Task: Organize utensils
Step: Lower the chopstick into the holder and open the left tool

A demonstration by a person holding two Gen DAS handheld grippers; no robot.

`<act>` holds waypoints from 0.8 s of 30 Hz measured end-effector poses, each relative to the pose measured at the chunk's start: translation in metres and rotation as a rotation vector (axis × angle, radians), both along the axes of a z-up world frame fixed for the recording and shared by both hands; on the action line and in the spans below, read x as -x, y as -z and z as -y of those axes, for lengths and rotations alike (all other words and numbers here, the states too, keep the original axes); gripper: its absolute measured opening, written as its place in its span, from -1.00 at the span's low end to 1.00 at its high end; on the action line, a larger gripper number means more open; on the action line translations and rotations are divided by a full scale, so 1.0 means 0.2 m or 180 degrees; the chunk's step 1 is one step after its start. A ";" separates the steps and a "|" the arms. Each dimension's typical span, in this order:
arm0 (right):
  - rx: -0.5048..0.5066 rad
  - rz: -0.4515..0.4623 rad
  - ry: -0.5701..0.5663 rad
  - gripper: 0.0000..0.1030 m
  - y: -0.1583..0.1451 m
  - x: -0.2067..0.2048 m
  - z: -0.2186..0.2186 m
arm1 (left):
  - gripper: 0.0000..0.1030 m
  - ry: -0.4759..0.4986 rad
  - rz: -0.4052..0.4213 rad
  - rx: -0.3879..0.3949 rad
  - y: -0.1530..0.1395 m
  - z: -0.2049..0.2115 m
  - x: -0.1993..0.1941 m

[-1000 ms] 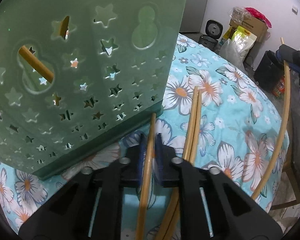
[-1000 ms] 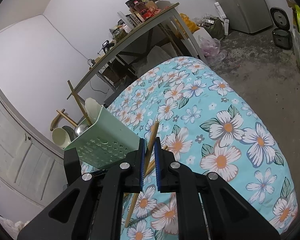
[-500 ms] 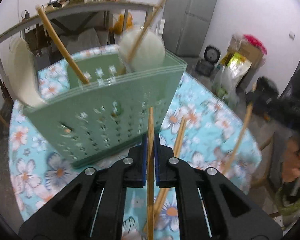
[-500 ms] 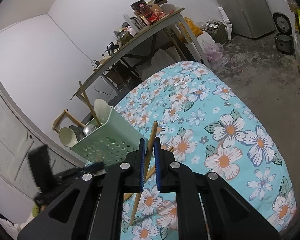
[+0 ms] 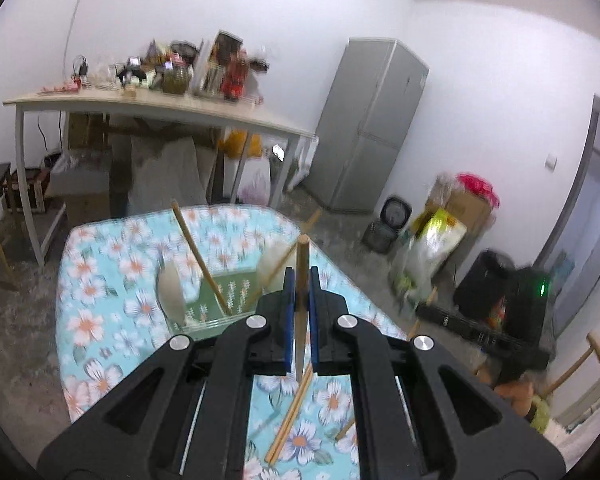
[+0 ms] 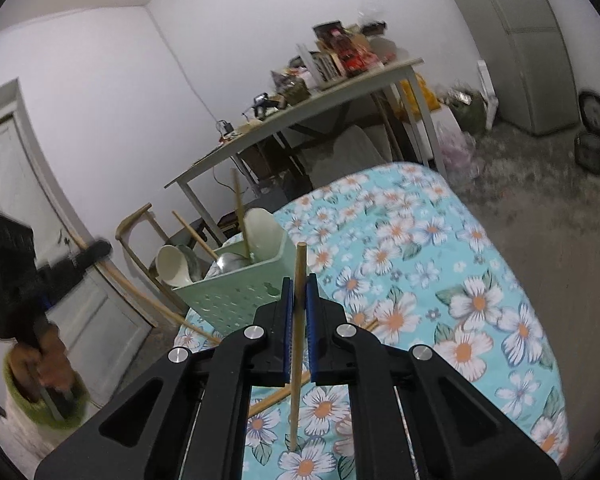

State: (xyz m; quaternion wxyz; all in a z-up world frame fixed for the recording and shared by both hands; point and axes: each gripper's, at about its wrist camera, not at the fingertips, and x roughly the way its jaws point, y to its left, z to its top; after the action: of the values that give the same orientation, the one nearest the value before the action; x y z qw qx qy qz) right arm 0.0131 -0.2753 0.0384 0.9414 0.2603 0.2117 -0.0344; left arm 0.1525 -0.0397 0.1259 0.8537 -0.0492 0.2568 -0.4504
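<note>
My left gripper (image 5: 300,276) is shut on a wooden chopstick (image 5: 302,252), held high above the green perforated basket (image 5: 236,294). That basket holds white spoons (image 5: 172,292) and upright chopsticks (image 5: 200,252). My right gripper (image 6: 299,284) is shut on another chopstick (image 6: 299,260), which stands nearly upright just right of the basket (image 6: 232,304). A loose chopstick pair (image 5: 292,416) lies on the flowered tablecloth under the left gripper, and the loose pair (image 6: 276,396) also shows beneath the right gripper. The left gripper's black body (image 6: 16,280) appears blurred at the left of the right wrist view.
The flowered table (image 6: 460,280) stretches right of the basket. A wooden chair back (image 6: 140,240) stands behind the basket. A cluttered long table (image 5: 160,100), a grey fridge (image 5: 372,128) and bags on the floor (image 5: 440,240) lie beyond. A person's hand (image 6: 48,356) holds the left gripper.
The left gripper has risen from beside the basket's wall to well above it, carrying its chopstick. The right gripper has lifted a little with its chopstick.
</note>
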 end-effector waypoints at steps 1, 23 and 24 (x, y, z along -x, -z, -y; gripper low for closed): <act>0.0045 0.0014 -0.0005 -0.88 -0.02 0.01 -0.01 | -0.90 -0.0026 0.0062 0.0053 -0.04 -0.02 0.00; 0.0034 -0.0019 0.0036 -0.88 -0.06 0.00 -0.01 | -0.90 -0.0473 0.0603 0.0326 -0.31 -0.02 -0.26; 0.0033 -0.0025 0.0035 -0.88 -0.06 0.00 -0.01 | -0.90 -0.0476 0.0552 0.0319 -0.28 0.00 -0.28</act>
State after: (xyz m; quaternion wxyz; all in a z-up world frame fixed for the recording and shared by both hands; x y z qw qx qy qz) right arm 0.0131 -0.2725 0.0501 0.9417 0.2565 0.2138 -0.0418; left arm 0.2085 -0.0388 0.1818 0.9003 -0.0717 0.1548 -0.4003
